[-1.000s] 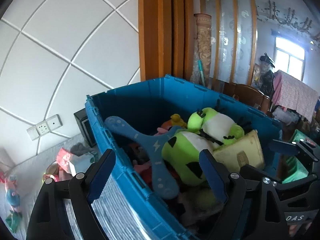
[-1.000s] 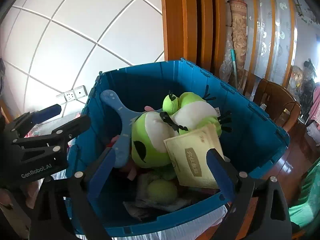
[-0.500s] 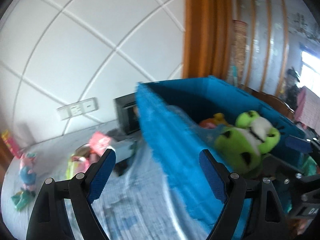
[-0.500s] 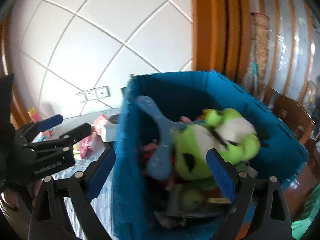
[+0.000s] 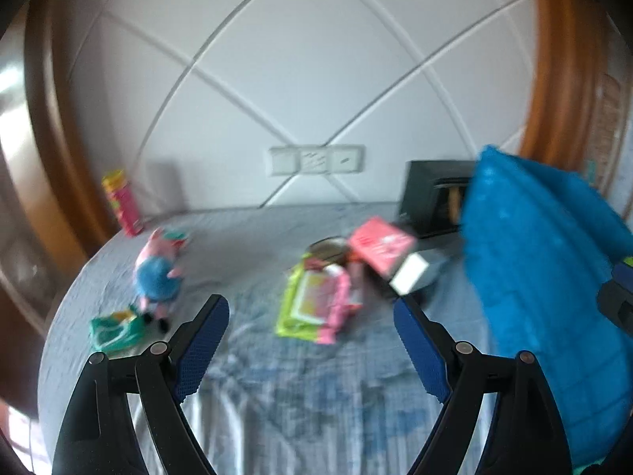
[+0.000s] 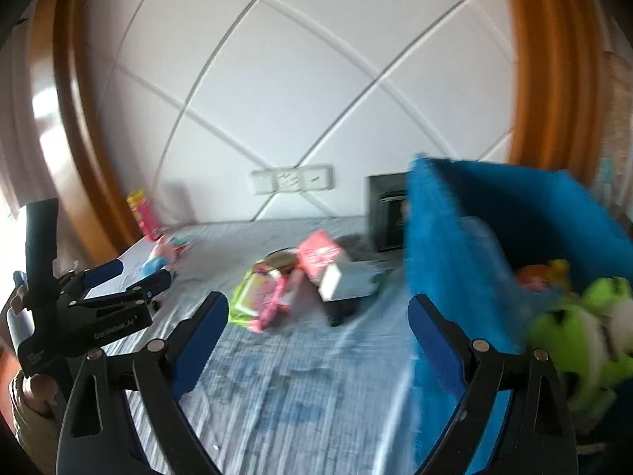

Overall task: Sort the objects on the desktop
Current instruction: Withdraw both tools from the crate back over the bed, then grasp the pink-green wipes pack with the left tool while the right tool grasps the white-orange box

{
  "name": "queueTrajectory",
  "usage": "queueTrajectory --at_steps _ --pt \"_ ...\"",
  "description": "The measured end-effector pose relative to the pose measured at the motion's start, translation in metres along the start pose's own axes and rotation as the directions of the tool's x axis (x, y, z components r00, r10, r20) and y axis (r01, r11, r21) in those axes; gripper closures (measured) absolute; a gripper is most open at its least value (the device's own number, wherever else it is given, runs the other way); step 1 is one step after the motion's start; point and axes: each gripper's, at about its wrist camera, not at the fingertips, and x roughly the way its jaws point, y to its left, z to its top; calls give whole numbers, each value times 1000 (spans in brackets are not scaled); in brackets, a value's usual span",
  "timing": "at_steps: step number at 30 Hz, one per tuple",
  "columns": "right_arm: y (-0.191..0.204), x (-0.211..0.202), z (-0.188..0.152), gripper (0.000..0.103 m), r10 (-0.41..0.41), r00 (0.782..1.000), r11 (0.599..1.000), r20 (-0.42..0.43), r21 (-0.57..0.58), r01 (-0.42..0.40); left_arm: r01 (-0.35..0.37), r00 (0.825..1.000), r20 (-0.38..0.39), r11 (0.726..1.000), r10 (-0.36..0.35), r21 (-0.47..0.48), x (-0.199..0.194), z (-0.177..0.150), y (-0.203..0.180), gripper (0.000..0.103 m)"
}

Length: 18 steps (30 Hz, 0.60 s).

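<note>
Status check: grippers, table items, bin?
Left gripper open, empty. Right gripper open, empty. Pig plush, green-pink packet, pink box loose on table. Blue bin right, nothing blocking.

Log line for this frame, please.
left gripper: open, empty | right gripper: open, empty | blue bin: right | pink box: on table

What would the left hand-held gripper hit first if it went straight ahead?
Probably the green and pink packet, lying on the blue cloth ahead of the open left hand-held gripper; blur leaves depth uncertain.
</note>
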Motion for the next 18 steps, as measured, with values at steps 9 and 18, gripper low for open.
queueTrajectory --at_steps 9,18 --pt "16 127 0 10 53 984 998 -170 28 -49 -37 983 -182 999 36 -3 111 -11 25 17" --pt "5 239 -15 10 67 942 996 -329 71 -46 -17 944 -327 999 33 51 219 -28 19 17"
